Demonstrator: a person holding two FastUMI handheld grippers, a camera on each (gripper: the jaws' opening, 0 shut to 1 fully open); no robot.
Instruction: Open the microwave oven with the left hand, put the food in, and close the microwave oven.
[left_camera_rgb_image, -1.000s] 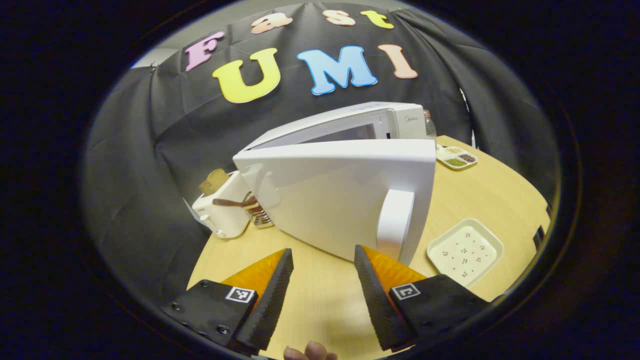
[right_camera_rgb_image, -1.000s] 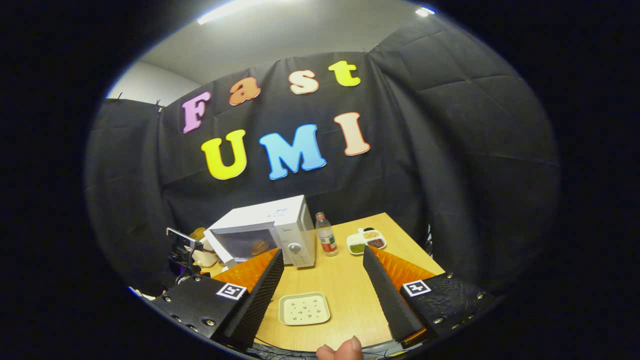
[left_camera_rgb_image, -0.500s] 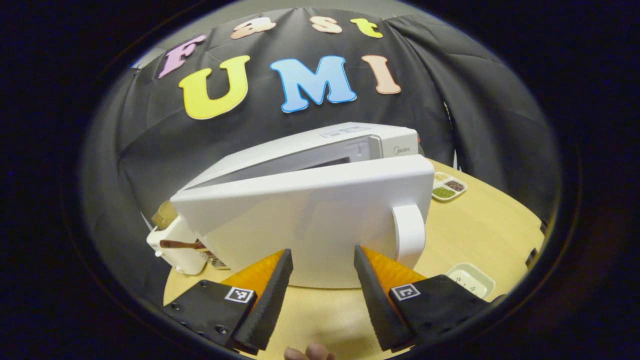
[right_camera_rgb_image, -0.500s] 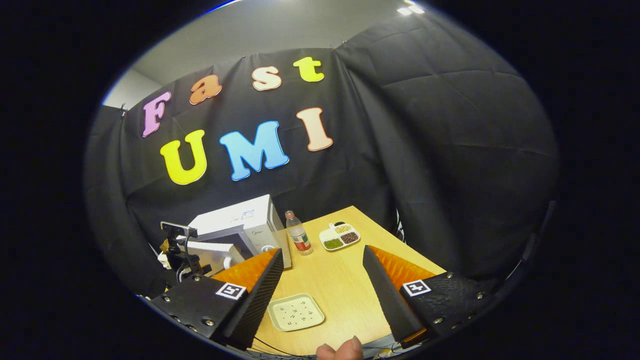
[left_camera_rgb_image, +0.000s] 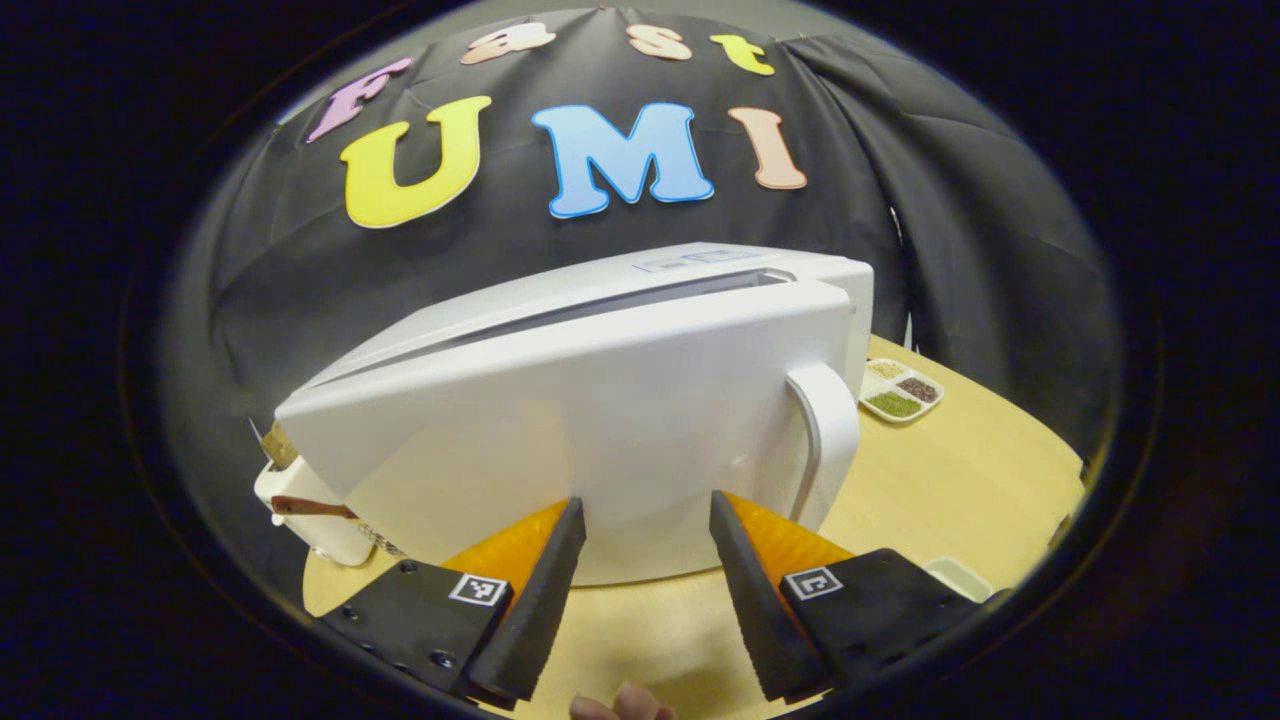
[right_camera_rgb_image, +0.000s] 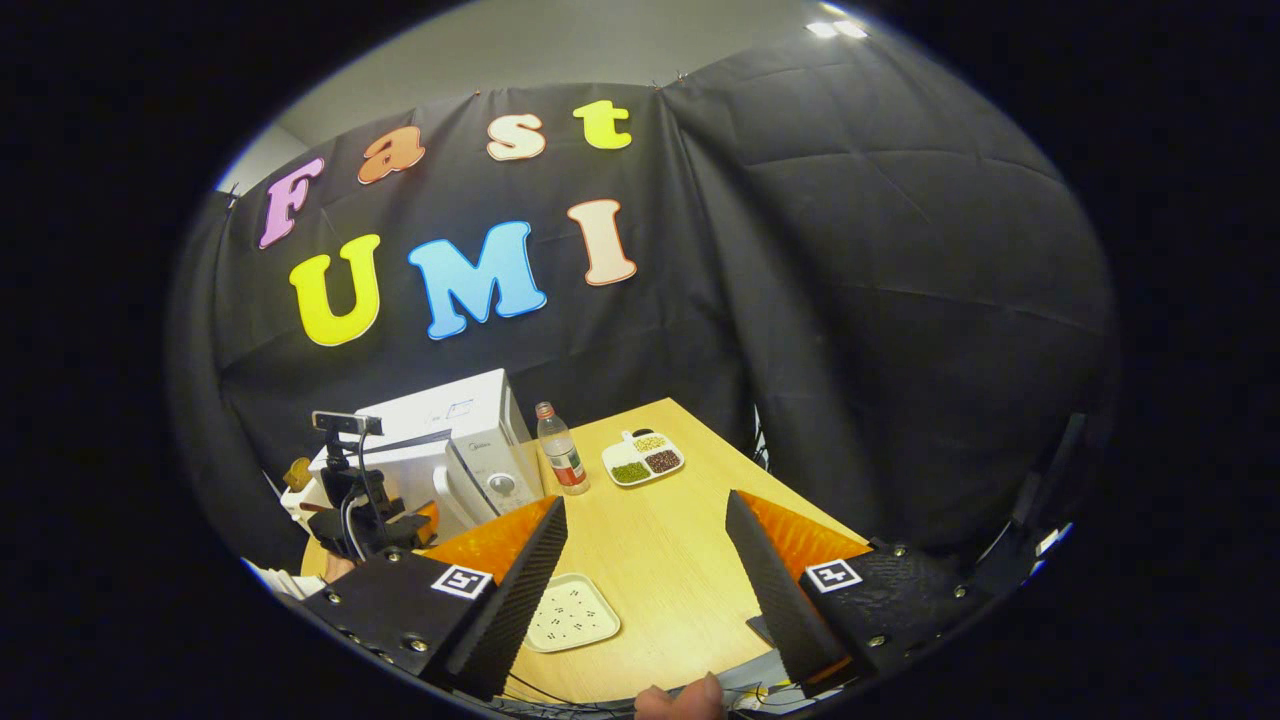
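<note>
**Door nearly home, left gripper square behind it**

The left gripper (left_camera_rgb_image: 640, 520) stands with its jaws apart, gripping nothing, pressed close to the outer face of the microwave door (left_camera_rgb_image: 600, 420). The door lies dead ahead, a narrow gap left along its top edge. The handle (left_camera_rgb_image: 830, 440) stands upright to the right. The right gripper (right_camera_rgb_image: 645, 560) hangs spread and empty, well off over the table (right_camera_rgb_image: 680, 500).

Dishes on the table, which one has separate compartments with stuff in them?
The divided dish at the table's far end, beside the bottle. The speckled plate, near the right gripper, is one flat tray, nothing on it.
</note>
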